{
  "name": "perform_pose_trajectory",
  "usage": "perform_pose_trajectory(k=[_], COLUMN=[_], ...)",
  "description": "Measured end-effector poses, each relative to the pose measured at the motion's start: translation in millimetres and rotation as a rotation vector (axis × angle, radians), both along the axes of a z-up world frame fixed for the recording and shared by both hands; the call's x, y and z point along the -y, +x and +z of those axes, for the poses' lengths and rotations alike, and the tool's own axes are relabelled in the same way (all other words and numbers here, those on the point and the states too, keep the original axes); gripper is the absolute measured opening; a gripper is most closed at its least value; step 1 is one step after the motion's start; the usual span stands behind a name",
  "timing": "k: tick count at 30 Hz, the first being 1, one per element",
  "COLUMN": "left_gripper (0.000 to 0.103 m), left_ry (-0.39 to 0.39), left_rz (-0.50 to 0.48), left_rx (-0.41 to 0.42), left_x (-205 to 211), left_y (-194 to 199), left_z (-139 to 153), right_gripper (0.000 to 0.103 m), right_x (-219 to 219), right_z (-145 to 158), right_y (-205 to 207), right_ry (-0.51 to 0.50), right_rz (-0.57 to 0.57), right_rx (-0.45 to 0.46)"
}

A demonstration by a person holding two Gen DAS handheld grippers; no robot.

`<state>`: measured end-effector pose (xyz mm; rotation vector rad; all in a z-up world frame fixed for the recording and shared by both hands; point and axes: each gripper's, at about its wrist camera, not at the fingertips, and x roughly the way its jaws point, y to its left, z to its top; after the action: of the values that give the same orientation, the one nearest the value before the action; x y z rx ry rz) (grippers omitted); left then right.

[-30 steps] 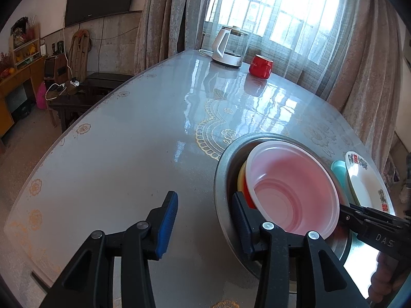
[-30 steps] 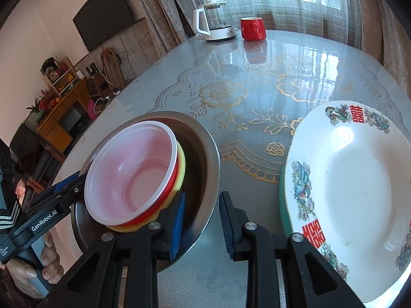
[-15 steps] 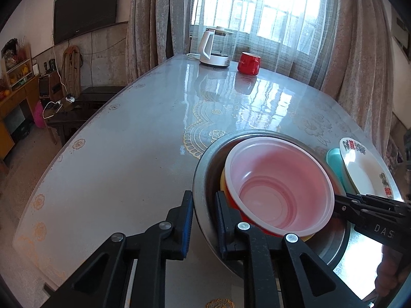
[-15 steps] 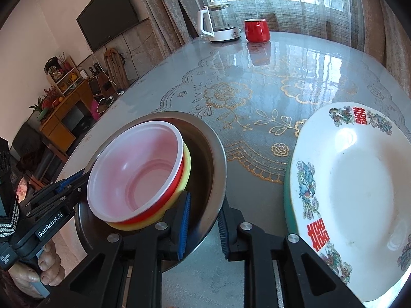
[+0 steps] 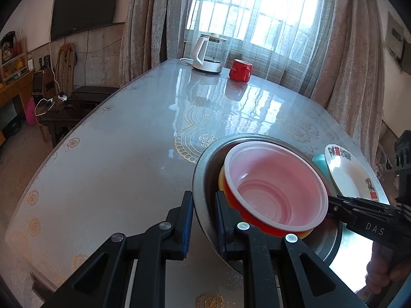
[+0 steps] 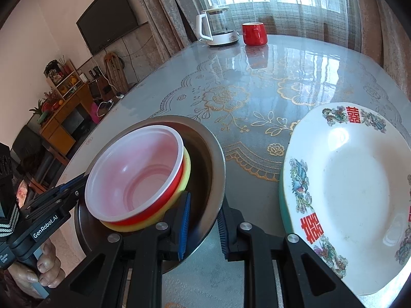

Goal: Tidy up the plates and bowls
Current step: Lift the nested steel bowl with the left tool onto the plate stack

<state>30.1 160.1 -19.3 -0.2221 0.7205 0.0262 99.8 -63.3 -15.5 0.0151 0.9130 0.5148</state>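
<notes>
A metal basin (image 5: pixel 205 159) (image 6: pixel 218 148) sits on the table and holds a nested stack: a translucent white bowl (image 5: pixel 274 187) (image 6: pixel 133 172) in a red bowl, in a yellow one. My left gripper (image 5: pixel 203 200) is shut on the basin's near-left rim, one finger inside and one outside. My right gripper (image 6: pixel 204 205) is shut on the opposite rim in the same way. Each gripper shows in the other view, the right gripper (image 5: pixel 334 202) and the left gripper (image 6: pixel 79 182). A white decorated plate (image 6: pixel 359 187) (image 5: pixel 346 172) lies on a teal plate (image 6: pixel 281 197) to the right.
A glass kettle (image 6: pixel 218 28) (image 5: pixel 208 54) and a red mug (image 6: pixel 253 34) (image 5: pixel 240 69) stand at the far end of the oval table, by the curtained window. A hand (image 6: pixel 43 264) holds the left gripper's handle. Cabinets and a bench stand to the left.
My left jaws, wide apart a second ago, have closed onto the basin's rim. The right jaws have also narrowed onto their side of the rim. The basin sits slightly higher in both views.
</notes>
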Motion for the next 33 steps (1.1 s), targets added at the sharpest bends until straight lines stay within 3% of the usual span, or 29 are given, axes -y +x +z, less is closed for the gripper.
perform_pose_trajectory(k=[8, 18, 25, 33], left_gripper=[0.016, 0.017, 0.018, 0.018], left_ry=[0.016, 0.015, 0.002, 0.037], left_rz=[-0.077, -0.262, -0.35, -0.365], left_rx=[0.068, 0.091, 0.06, 0.005], left_x=[27.3, 113.5, 167.9, 189.7], left_y=[3.0, 33.4, 65.1, 86.2], left_z=[33.4, 58.4, 56.0, 35.9], right_gripper=[0.021, 0.02, 0.02, 0.02], right_x=[35.2, 124.5, 174.3, 190.0], right_z=[28.2, 56.4, 53.3, 31.5], right_y=[-10.9, -26.6, -18.0, -2.7], right_ry=[0.068, 0.123, 0.122, 0.087], right_rz=[-0.053, -0.254, -0.396, -0.452], right_rx=[0.065, 0.144, 0.141, 0.104])
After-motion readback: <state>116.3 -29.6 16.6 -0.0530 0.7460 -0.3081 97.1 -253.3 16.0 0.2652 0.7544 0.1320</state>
